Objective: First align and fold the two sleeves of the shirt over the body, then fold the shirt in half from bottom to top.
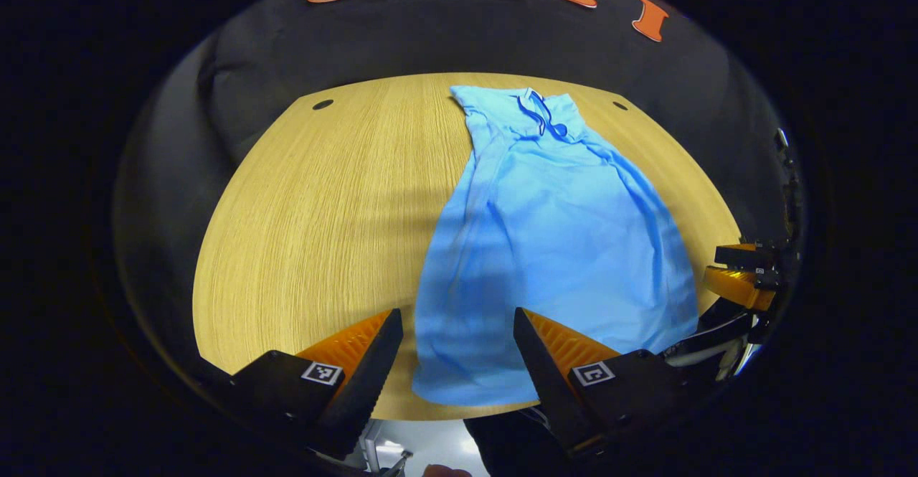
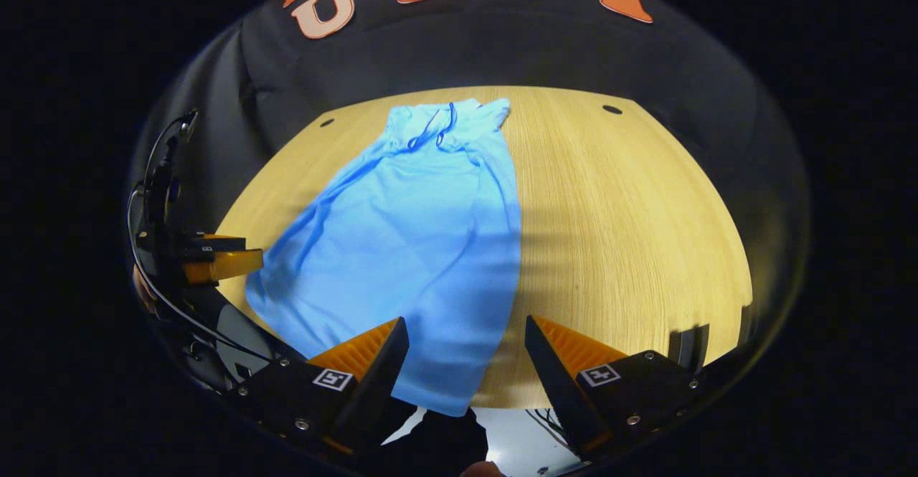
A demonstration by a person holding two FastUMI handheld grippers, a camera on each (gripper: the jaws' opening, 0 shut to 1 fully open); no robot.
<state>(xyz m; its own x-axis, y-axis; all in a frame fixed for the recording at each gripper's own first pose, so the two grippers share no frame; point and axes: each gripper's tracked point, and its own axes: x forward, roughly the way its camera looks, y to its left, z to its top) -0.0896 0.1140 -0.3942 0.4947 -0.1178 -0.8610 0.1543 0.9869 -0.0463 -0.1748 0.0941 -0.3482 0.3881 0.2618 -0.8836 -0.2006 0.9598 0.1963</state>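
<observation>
A round wooden table [image 1: 308,197] stands in front of the black cloth wall of the booth. On the table lies the blue shirt [image 1: 552,247], with the collar at the far side and the bottom edge at the near rim of the table. Both sleeves seem already folded over the body, so the shirt looks like a long narrow shape.

The left gripper [image 1: 459,348] is wide open above the near left corner of the shirt and holds nothing. The right gripper [image 2: 466,355] is also wide open, above the near right corner, and holds nothing.

I think the fold from bottom to top comes next. If a gripper catches only the top layer of the shirt, or the two corners rise unevenly, the folded sleeves may slip out and the fold becomes crooked.
</observation>
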